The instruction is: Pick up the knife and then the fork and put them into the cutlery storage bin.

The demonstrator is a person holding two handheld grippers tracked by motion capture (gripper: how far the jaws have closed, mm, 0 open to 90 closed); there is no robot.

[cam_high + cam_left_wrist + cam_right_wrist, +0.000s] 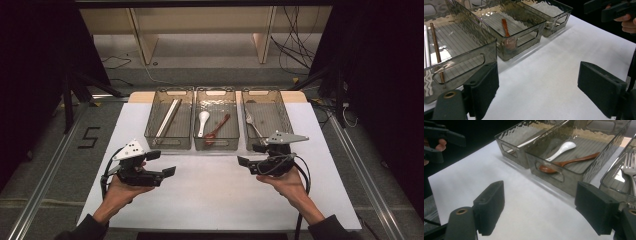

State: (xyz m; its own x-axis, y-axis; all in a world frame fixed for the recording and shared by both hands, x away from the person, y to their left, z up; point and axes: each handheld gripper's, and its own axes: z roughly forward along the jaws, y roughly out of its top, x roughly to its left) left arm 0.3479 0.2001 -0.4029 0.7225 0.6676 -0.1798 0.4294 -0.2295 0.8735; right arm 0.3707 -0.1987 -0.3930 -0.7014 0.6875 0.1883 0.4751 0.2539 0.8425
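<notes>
A white-topped counter (220, 195) carries three smoky transparent plastic bins set side by side along its far half. The left bin (170, 137) holds a pair of long chopsticks (167, 117), one pale and one brown. The middle bin (216, 140) holds a white ceramic spoon (202, 121) and a reddish-brown wooden spoon (216, 131), lying near each other, the wooden one angled toward the near wall. The right bin (280, 107) holds a silver metal fork (251, 124).

Nearer the person, both hands hover over the bare counter, well apart. The left gripper (162, 163) is empty, its black jaws spread wide, pointing toward the middle. The right gripper (251, 154), just in front of the right bin's near wall, also has its jaws wide apart with nothing between them.
</notes>
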